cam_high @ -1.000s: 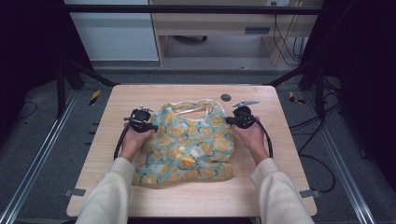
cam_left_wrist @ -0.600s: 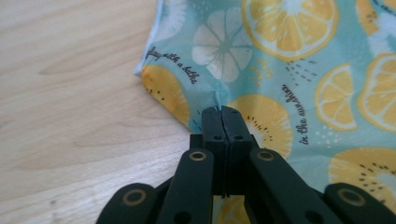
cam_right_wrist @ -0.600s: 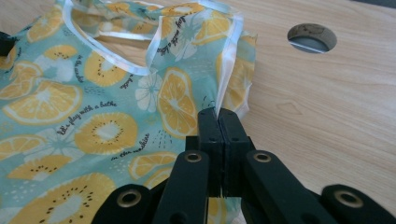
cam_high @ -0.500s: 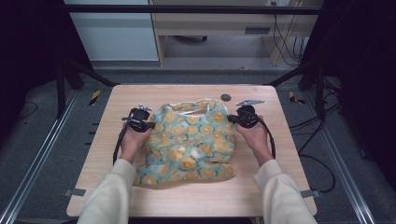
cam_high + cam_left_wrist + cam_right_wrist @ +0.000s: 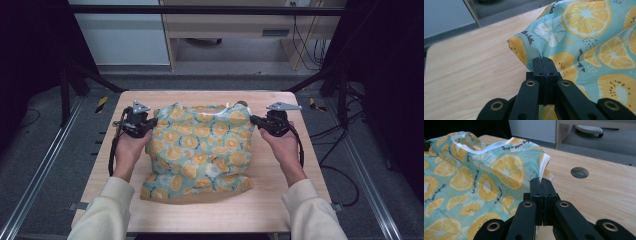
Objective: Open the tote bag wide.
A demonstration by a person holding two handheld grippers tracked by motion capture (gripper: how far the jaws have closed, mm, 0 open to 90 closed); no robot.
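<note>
A teal cloth garment printed with orange and lemon slices (image 5: 202, 147) is stretched between both hands over the wooden table (image 5: 300, 200). My left gripper (image 5: 150, 121) is shut on its left shoulder edge; the black jaws pinch the fabric (image 5: 543, 58). My right gripper (image 5: 254, 120) is shut on the right shoulder edge by the white trim (image 5: 540, 179). The top of the garment (image 5: 486, 170) is lifted off the table while its lower hem rests on the wood. The white-bound neckline (image 5: 491, 146) sags between the two grips.
A round hole (image 5: 579, 172) is cut in the tabletop behind the garment's right corner. Black frame rails (image 5: 40, 170) run along both sides of the table. A cable (image 5: 300, 145) trails from each gripper. Bare wood lies at the table's front (image 5: 210, 215).
Both hands have risen and moved apart with the garment's top corners, which spreads and lifts the crumpled cloth. The left jaws have closed on the fabric.
</note>
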